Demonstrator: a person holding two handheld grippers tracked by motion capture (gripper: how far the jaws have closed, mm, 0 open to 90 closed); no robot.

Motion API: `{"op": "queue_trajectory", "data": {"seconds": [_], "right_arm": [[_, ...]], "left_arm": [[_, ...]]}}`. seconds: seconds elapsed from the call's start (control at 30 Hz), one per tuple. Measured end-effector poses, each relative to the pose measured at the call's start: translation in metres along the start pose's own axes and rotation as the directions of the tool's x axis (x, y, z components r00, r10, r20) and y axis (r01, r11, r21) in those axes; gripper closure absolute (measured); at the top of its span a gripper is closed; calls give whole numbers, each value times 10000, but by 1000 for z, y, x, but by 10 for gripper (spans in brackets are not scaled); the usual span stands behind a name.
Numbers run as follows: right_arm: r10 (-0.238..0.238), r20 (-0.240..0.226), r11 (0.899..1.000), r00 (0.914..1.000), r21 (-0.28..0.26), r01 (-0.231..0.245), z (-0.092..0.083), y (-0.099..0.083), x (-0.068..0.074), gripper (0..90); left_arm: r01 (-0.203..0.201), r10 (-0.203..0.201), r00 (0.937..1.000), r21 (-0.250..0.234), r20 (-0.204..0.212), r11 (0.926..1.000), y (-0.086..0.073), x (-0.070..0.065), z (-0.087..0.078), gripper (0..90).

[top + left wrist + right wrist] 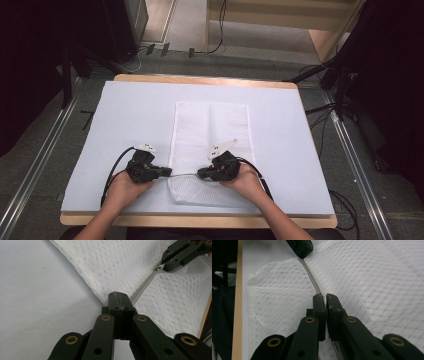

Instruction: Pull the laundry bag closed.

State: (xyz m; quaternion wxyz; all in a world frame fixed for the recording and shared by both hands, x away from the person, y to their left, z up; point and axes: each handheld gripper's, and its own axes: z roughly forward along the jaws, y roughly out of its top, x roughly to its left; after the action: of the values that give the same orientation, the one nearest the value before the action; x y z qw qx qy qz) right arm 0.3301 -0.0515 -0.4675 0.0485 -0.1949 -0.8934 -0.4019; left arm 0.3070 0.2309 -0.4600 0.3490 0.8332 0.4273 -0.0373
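A white mesh laundry bag [210, 145] lies flat at the centre of the frame on a pale blue table cover [125, 120], its zipper [184, 174] running across near the bottom end. The left gripper [165, 171] is clenched on the bag's edge at the zipper's end, seen in the left gripper view as jaws pressed together on the fabric corner [119, 298]. The right gripper [201, 174] is pinched on what looks like the zipper pull [322, 295]. The step appears to be working the zipper. To do it well, hold the left anchor firm, keep the tape [310, 275] taut and straight, and draw the pull along the track's line, low over the table, without lifting the mesh.
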Motion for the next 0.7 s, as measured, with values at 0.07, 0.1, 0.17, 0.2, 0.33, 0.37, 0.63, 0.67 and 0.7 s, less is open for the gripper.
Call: {"op": "queue_trajectory", "data": {"seconds": [0.07,0.1,0.17,0.2,0.33,0.37,0.63,0.67,0.7], "right_arm": [[-97,132,9999,9999,139,95,2,0,3,888],[-122,121,9998,9999,164,120,3,-1,3,888],[32,-15,9999,10000,117,-32,1,-2,1,888],[-8,32,9999,10000,131,8,-1,-2,1,887],[-63,119,9998,9999,207,60,-8,-6,-1,887],[-28,111,9998,9999,172,26,-9,-7,-2,887],[-22,92,9998,10000,177,21,-15,-11,-3,887],[-5,63,9998,10000,179,4,-16,-12,-3,887],[16,116,9999,9999,162,-18,-17,-12,-4,887]], "left_arm": [[26,-26,10000,-8,-16,10000,0,0,0,900],[7,-7,10000,12,-19,10000,0,-1,0,900],[48,-48,10000,-23,-23,10000,0,0,0,900],[76,-76,10000,-33,-4,10000,0,0,0,900],[97,-96,10000,-15,16,10000,0,0,0,900],[127,-127,9999,-47,53,9999,-1,0,0,900],[99,-99,10000,-79,-3,9999,-1,0,0,900],[75,-75,10000,-44,-10,10000,-1,0,0,900],[80,-80,10000,-43,-12,10000,-1,0,0,900]]}}
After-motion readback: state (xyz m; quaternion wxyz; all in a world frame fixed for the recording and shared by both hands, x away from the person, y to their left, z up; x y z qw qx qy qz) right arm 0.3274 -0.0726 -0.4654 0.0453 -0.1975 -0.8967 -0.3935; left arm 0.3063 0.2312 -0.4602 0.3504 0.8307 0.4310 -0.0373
